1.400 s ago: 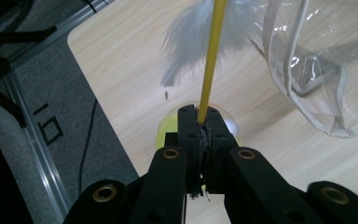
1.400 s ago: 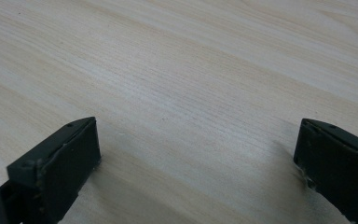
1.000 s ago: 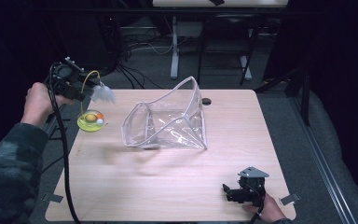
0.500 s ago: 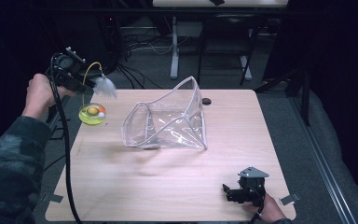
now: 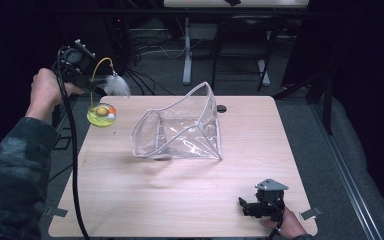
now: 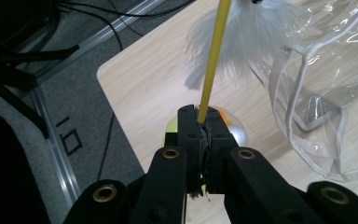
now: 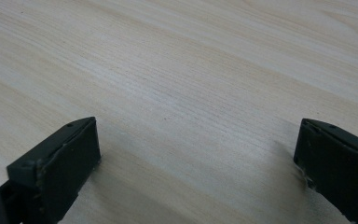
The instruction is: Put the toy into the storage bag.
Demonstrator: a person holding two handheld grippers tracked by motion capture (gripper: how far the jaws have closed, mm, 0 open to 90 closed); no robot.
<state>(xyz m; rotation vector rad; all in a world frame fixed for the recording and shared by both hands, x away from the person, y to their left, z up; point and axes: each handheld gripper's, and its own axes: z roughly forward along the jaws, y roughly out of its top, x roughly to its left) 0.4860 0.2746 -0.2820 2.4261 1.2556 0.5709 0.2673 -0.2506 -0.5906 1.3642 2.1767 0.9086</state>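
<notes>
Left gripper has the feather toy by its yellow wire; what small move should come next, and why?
Probably carry it right toward the clear pouch. The left gripper is shut on the toy's yellow wire, its ball base sits at the table's far-left corner, and the pouch's open mouth faces that side.

A light wood table point(image 5: 145, 200) carries a clear plastic bag point(image 5: 180, 130) near its centre; the right gripper point(image 5: 260, 206) seemingly rests at five o'clock.

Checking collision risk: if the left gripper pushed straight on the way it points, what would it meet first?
The left gripper, shut on the yellow wand, points past the white feather. Beyond lies the clear bag, probably the first obstacle, though depth is unclear.
</notes>
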